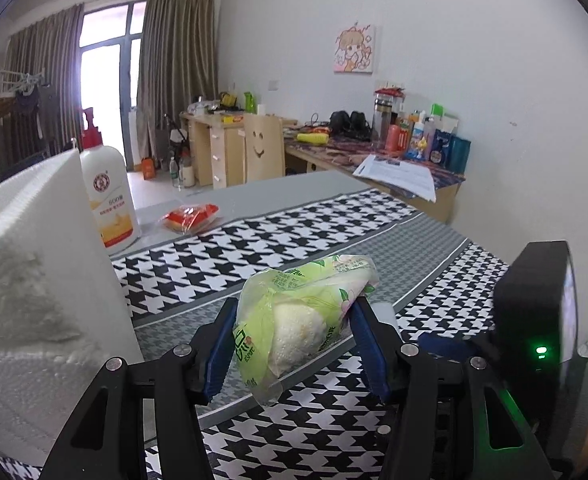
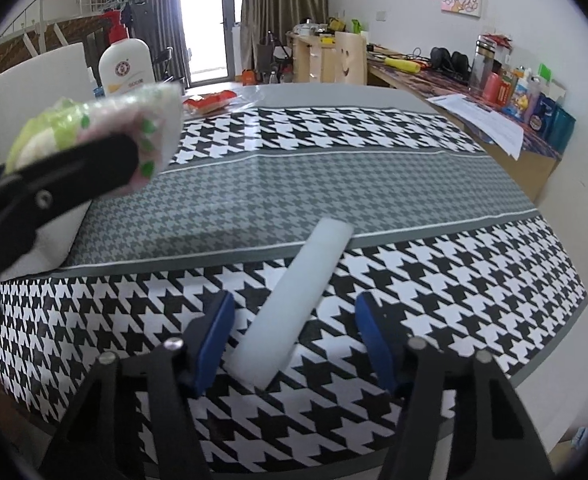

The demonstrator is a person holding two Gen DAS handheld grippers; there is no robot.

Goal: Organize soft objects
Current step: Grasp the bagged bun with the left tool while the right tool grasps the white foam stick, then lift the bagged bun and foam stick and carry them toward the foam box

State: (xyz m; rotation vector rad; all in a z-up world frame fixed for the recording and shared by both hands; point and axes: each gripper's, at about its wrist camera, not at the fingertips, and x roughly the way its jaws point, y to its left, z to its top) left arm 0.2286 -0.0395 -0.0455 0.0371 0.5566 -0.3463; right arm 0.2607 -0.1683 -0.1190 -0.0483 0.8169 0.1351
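Left wrist: fingers pinching crinkly bun packet; right fingers spread around smooth white foam bar.

The left gripper is a matte black frame of angular, open-cut arms, joined by round silver screws at the pivots. Each finger ends in a flat blue pad with a ribbed inner face. The right gripper is built the same way: black linkage arms, silver screw heads, blue pads. Seen from the left wrist, its body is a black box carrying a small green light.
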